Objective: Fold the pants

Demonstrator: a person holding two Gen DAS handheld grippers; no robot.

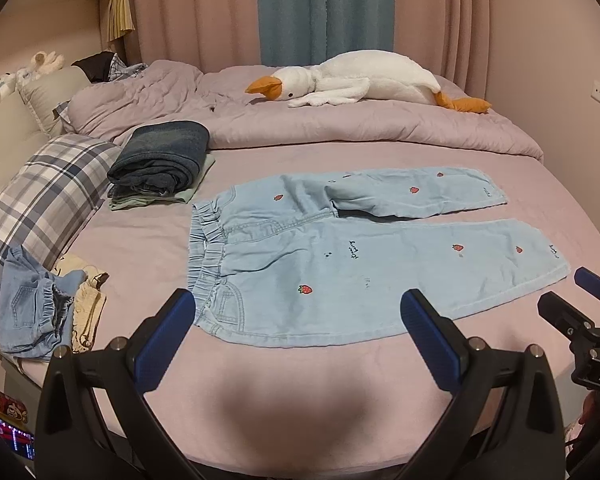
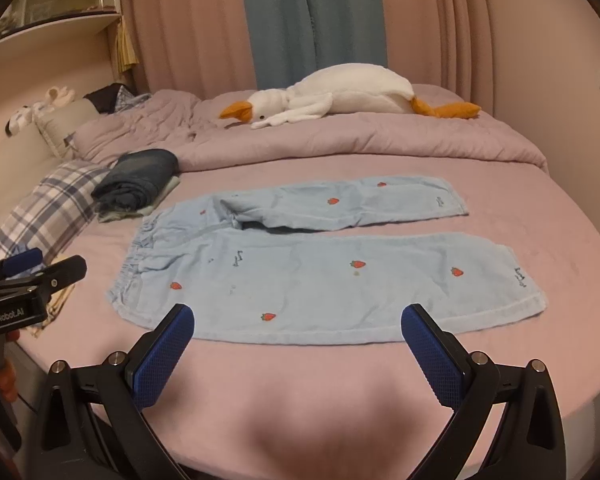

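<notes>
Across the bed point(image 1: 260, 380), mid-sheet: one pair of light blue pants point(image 1: 340, 264), strawberry print, spread flat and unfolded. Long axis runs 9 to 3 o'clock in both wrist views; elastic waistband point(image 1: 204, 248) at the 9 o'clock end, cuffs at the 3 o'clock end. Two legs lie side by side, slightly parted; far leg point(image 2: 340, 204) at 12 o'clock of near leg point(image 2: 340, 280), rumpled near the crotch.

Left gripper point(image 1: 296, 316): fingers wide apart, holding nothing, set just short of the near edge, toward the waistband end. Pants lie at 12 o'clock from it.

Right gripper point(image 2: 298, 328): fingers wide apart, empty, just short of the near leg's lower edge, toward the cuff end. Pants again at 12 o'clock.

Judgement: left is nearer the waist, right nearer the cuffs; a leg-over-leg fold would turn on taking the near long edge and carrying it toward 12 o'clock.

Surroundings: folded dark jeans point(image 1: 160, 160) on a pale green garment at 10 o'clock; plaid pillow point(image 1: 40, 200) at 9 o'clock; plush goose point(image 1: 360, 80) on the rumpled duvet at 12 o'clock.
</notes>
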